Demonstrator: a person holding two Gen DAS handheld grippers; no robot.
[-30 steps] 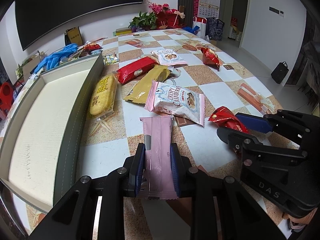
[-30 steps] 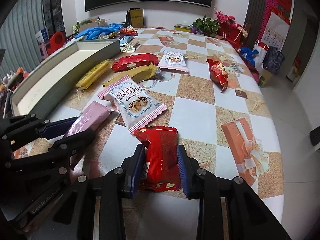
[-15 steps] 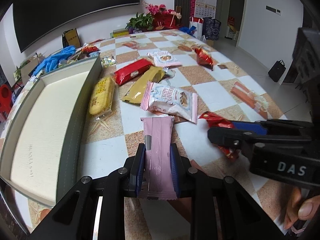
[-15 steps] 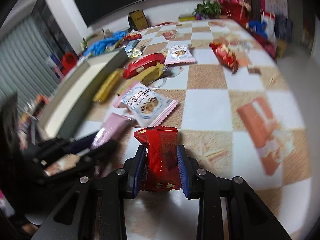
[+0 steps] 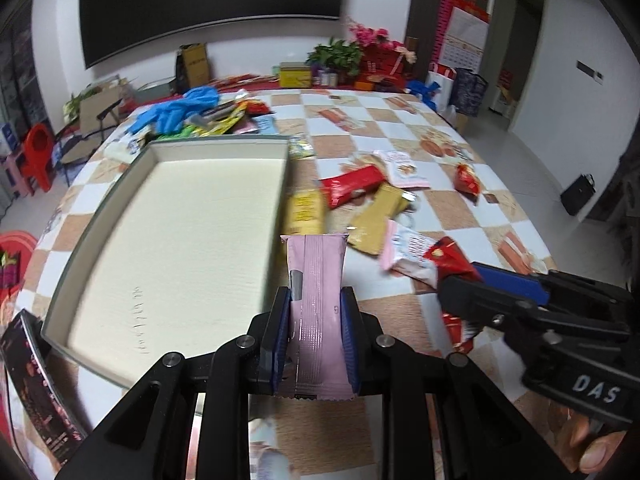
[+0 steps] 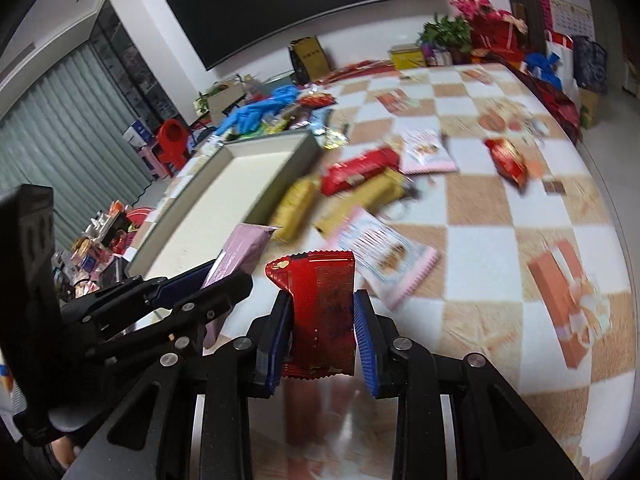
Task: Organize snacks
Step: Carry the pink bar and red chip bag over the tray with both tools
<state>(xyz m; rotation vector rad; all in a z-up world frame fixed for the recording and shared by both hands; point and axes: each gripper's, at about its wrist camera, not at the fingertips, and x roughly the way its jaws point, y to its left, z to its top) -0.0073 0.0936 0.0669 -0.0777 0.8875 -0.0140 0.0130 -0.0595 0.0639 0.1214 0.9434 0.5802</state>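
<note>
My left gripper (image 5: 315, 322) is shut on a pink snack bar (image 5: 318, 300), held above the table beside the right wall of the shallow grey box (image 5: 76, 280) with its cream floor. My right gripper (image 6: 321, 326) is shut on a red snack packet (image 6: 322, 312), lifted off the table. In the left wrist view the right gripper (image 5: 460, 280) shows at the right with the red packet (image 5: 448, 258). In the right wrist view the left gripper (image 6: 224, 276) shows at the left with the pink bar (image 6: 240, 252). The grey box (image 6: 280, 176) lies beyond it.
Loose snacks lie on the checkered table: a yellow bar (image 5: 306, 210), a gold packet (image 5: 376, 218), a red packet (image 5: 352, 184), a pink cranberry packet (image 5: 408, 248), a small red one (image 5: 466, 178). Blue gloves (image 5: 180, 110) and clutter sit behind the box.
Both grippers have risen off the table with their packets. The left one has swung left, so the grey box now fills the view's left centre. Both stay shut.
</note>
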